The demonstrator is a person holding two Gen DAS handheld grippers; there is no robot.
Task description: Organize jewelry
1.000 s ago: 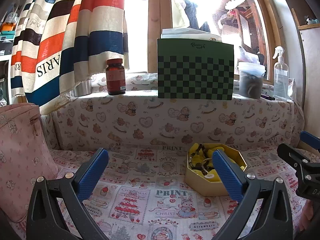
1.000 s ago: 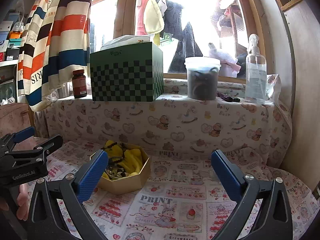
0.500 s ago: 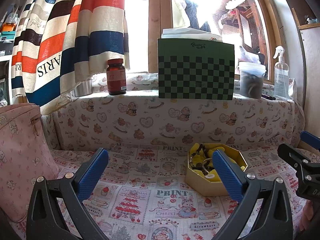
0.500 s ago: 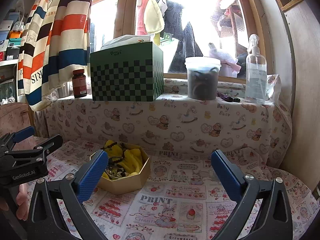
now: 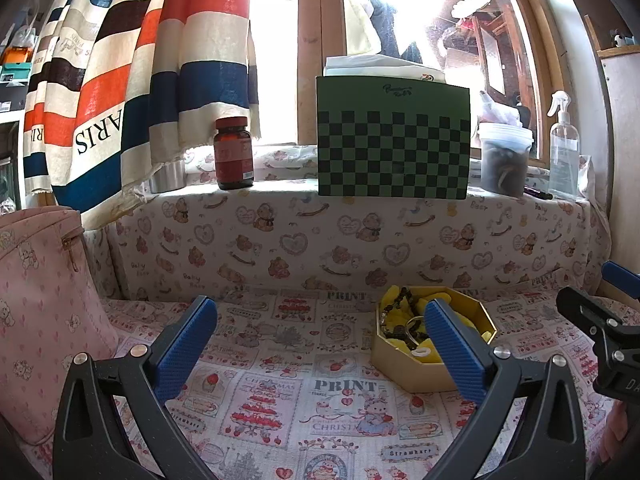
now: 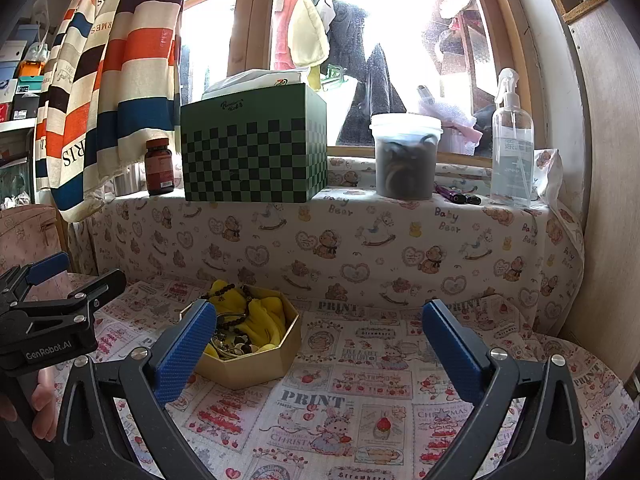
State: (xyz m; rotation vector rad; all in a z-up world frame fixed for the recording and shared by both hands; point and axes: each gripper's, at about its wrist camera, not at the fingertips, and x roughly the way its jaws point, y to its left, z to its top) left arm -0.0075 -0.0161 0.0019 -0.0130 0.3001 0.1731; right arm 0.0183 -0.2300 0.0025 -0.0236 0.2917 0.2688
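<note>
A gold octagonal box [image 5: 404,374] lined with yellow cloth sits on the printed cloth, and it also shows in the right wrist view [image 6: 256,364]. Dark bead bracelets and metal rings [image 5: 400,326] lie tangled inside it, seen again in the right wrist view [image 6: 232,334]. My left gripper [image 5: 320,348] is open and empty, hovering left of and in front of the box. My right gripper [image 6: 320,350] is open and empty, to the right of the box. Each gripper shows at the edge of the other's view.
A pink bag [image 5: 44,312] stands at the left. On the window ledge are a green checkered box [image 5: 392,144], a brown pill bottle [image 5: 234,152], a lidded tub [image 6: 406,156] and a spray bottle [image 6: 512,144]. A striped curtain [image 5: 132,64] hangs at left.
</note>
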